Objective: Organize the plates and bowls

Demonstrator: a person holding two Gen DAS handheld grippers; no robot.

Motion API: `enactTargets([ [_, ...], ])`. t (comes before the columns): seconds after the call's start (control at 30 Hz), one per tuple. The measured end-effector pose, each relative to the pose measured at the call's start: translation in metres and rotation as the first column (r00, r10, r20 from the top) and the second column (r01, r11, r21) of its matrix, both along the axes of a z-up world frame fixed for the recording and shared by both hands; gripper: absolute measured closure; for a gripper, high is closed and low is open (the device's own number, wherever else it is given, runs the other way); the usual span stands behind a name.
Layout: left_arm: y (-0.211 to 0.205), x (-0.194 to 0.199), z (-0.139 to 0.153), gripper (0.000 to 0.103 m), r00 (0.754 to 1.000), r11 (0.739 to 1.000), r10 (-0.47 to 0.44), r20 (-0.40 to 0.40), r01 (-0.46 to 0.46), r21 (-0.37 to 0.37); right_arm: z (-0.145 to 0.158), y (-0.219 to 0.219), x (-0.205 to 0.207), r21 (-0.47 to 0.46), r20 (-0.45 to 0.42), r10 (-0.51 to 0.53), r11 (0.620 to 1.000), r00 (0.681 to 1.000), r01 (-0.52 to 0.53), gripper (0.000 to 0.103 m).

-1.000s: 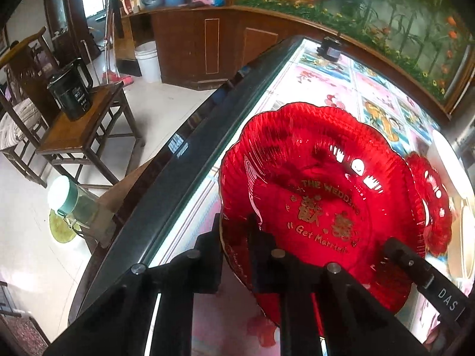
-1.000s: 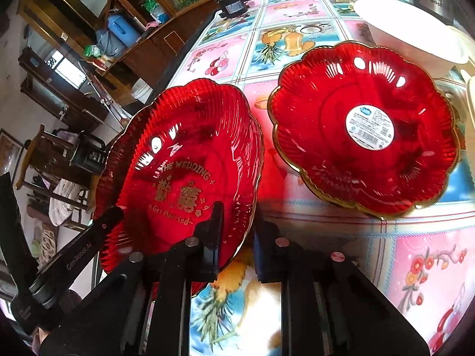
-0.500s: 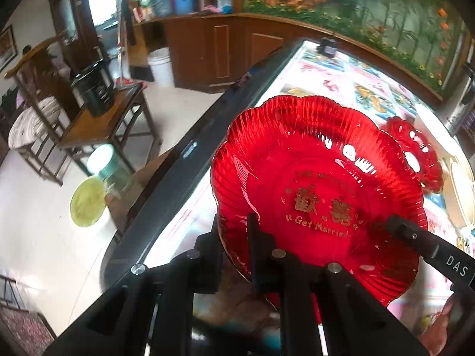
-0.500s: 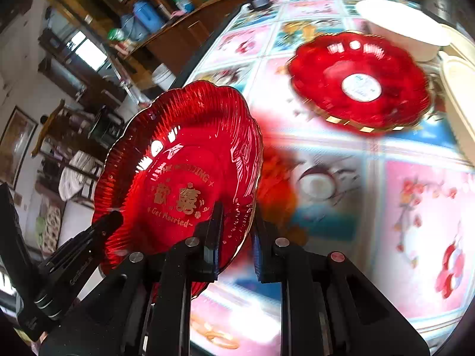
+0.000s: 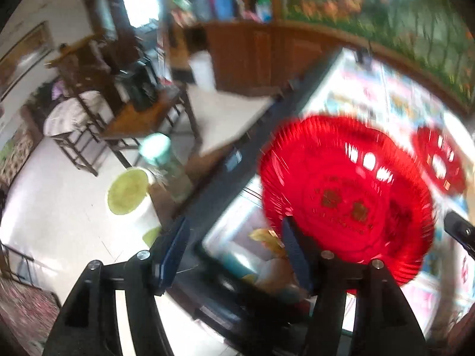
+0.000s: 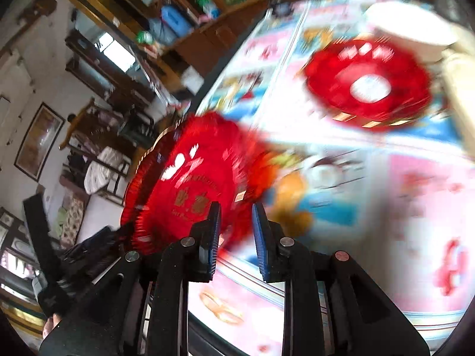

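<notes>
In the left wrist view a red scalloped plate (image 5: 347,201) with gold lettering lies just right of my left gripper (image 5: 234,228). Its jaws are opening wide and nothing is between them. In the right wrist view the same plate (image 6: 196,184) hangs over the table's left edge. Its near rim runs into the gap of my right gripper (image 6: 236,225). Those jaws are opening, and through the blur neither pad seems to press on the rim. Farther back on the table (image 6: 415,207) sits a second red plate (image 6: 368,89) with a white sticker.
A white bowl (image 6: 409,29) stands behind the stickered plate. Left of the table's dark edge are the floor, a wooden side table (image 5: 139,115), chairs and a green-lidded jar (image 5: 160,160). A wooden cabinet (image 5: 252,53) lines the far wall. Both views are motion-blurred.
My left gripper has let go of the plate's rim, spread wide and swung left. The right gripper's jaws have parted a little. Both cameras have drawn back from the table.
</notes>
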State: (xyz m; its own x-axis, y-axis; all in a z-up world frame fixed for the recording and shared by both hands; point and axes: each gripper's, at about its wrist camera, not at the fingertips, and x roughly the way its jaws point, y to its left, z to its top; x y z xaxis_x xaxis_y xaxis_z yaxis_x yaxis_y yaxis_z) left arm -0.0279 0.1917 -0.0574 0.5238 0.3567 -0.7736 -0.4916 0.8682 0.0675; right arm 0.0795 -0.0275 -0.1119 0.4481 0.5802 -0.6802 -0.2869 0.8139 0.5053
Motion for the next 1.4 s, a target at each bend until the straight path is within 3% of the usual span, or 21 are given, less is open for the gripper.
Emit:
enactTargets([
  [0.13, -0.018, -0.038, 0.033, 0.032, 0.979, 1.000, -0.017, 0.204, 0.015, 0.011, 0.009, -0.055, -0.009, -0.010, 0.037, -0.119, 0.993, 0.992, 0.119, 0.082],
  [0.2, -0.035, -0.044, 0.046, 0.022, 0.954, 0.994, -0.093, 0.284, 0.107, -0.035, 0.010, -0.077, -0.008, 0.000, 0.035, -0.177, 0.984, 0.984, 0.177, 0.076],
  [0.27, -0.057, -0.038, 0.053, 0.022, 0.940, 0.980, -0.161, 0.302, 0.187, -0.060, 0.010, -0.101, -0.002, 0.035, 0.017, -0.240, 0.970, 0.971, 0.239, 0.072],
  [0.53, -0.134, -0.004, 0.039, 0.022, 0.886, 0.896, -0.415, 0.206, 0.437, -0.077, 0.000, -0.120, 0.047, 0.057, -0.093, -0.309, 0.947, 0.946, 0.315, 0.072],
  [0.7, -0.151, 0.003, 0.022, 0.022, 0.867, 0.866, -0.473, 0.155, 0.490, -0.100, -0.023, -0.121, 0.078, 0.080, -0.177, -0.358, 0.923, 0.917, 0.376, 0.072],
  [0.93, -0.159, 0.016, 0.014, 0.022, 0.862, 0.852, -0.490, 0.127, 0.505, -0.138, -0.044, -0.120, 0.107, 0.101, -0.240, -0.412, 0.890, 0.879, 0.445, 0.071],
  [1.13, -0.161, 0.019, 0.013, 0.022, 0.860, 0.845, -0.498, 0.110, 0.510, -0.162, -0.042, -0.110, 0.123, 0.071, -0.228, -0.397, 0.904, 0.889, 0.422, 0.069],
  [1.2, -0.161, 0.017, 0.014, 0.022, 0.862, 0.845, -0.495, 0.112, 0.508, -0.168, -0.042, -0.110, 0.124, 0.049, -0.232, -0.399, 0.906, 0.887, 0.421, 0.075],
  [1.23, -0.161, 0.018, 0.014, 0.022, 0.862, 0.846, -0.494, 0.110, 0.506, -0.169, -0.044, -0.111, 0.125, 0.044, -0.246, -0.394, 0.908, 0.885, 0.417, 0.086],
  [1.27, -0.161, 0.017, 0.014, 0.022, 0.863, 0.845, -0.494, 0.107, 0.506, -0.176, -0.046, -0.113, 0.125, 0.058, -0.260, -0.390, 0.907, 0.883, 0.417, 0.089],
  [1.4, -0.158, 0.016, 0.015, 0.022, 0.866, 0.842, -0.490, 0.101, 0.500, -0.204, -0.050, -0.121, 0.115, 0.057, -0.269, -0.389, 0.907, 0.881, 0.418, 0.090],
])
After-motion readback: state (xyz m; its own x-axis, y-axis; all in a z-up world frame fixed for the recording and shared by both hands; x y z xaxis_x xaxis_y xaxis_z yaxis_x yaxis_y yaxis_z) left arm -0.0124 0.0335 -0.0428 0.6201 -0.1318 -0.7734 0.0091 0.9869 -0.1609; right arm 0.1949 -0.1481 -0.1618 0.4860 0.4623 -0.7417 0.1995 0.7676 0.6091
